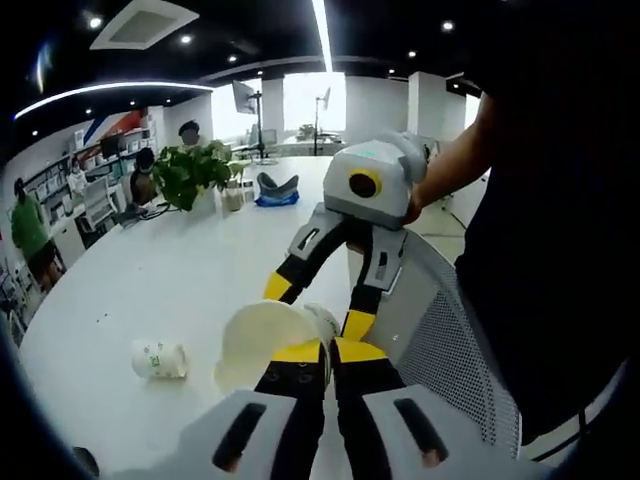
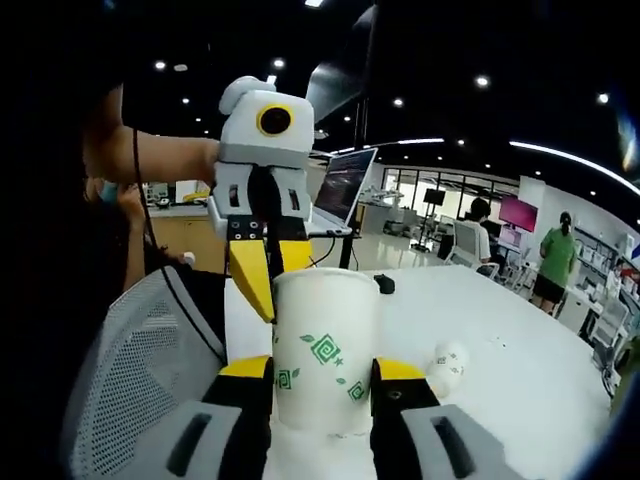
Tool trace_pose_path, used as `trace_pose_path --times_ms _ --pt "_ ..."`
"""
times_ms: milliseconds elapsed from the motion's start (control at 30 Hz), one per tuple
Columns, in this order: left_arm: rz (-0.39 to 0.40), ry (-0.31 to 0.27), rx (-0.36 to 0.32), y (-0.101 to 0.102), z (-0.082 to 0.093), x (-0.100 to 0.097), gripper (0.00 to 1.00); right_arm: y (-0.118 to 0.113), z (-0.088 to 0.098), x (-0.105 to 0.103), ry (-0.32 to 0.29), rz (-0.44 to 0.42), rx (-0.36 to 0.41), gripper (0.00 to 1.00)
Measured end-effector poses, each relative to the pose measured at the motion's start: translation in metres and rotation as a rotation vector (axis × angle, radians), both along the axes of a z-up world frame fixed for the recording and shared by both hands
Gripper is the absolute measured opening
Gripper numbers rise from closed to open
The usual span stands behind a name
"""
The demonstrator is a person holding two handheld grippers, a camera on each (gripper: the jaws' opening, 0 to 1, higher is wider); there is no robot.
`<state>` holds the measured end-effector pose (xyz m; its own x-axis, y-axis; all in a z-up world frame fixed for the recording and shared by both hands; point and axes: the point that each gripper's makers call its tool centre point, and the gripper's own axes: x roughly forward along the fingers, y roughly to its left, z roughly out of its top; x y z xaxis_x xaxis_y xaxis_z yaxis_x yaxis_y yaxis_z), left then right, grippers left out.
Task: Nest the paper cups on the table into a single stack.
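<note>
A white paper cup with green leaf marks stands upright between my right gripper's jaws, which are shut on its lower body. My left gripper comes in from above left, its yellow jaws pinched on the cup's rim. In the left gripper view I look into the same cup's mouth; my left gripper is shut on the rim wall, and the right gripper straddles the cup from behind. A second paper cup lies on its side on the white table, also visible as the lying cup.
A grey mesh chair back stands close to the table edge, the same chair at the lower left. A potted plant and a blue object sit far across the table. An open laptop and a small black object lie farther off. People stand behind.
</note>
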<state>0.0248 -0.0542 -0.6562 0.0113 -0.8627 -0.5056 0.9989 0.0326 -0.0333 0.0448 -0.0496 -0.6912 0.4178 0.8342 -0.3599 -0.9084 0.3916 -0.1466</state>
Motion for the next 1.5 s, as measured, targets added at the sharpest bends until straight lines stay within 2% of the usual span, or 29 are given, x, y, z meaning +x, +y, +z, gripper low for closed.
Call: trace_pose_path --times_ms 200,333,867,1100,1333,1500 --pt "0.004 0.003 0.029 0.000 -0.003 0.003 0.00 -0.002 -0.004 0.003 0.037 -0.043 -0.004 0.37" --pt "0.023 -0.016 0.054 0.003 -0.005 0.010 0.00 -0.005 -0.006 0.004 0.057 -0.065 0.001 0.41" --pt "0.049 -0.061 0.124 0.009 -0.009 0.032 0.00 -0.027 -0.022 0.008 0.143 -0.189 0.026 0.65" --pt "0.035 -0.088 0.189 0.012 -0.016 0.040 0.00 -0.038 -0.028 0.008 0.152 -0.234 0.030 0.71" --pt "0.027 -0.107 0.238 0.011 -0.023 0.048 0.00 -0.049 -0.032 0.011 0.174 -0.284 0.046 0.84" --pt "0.019 -0.117 0.259 0.008 -0.026 0.051 0.00 -0.055 -0.036 0.012 0.184 -0.309 0.042 0.89"
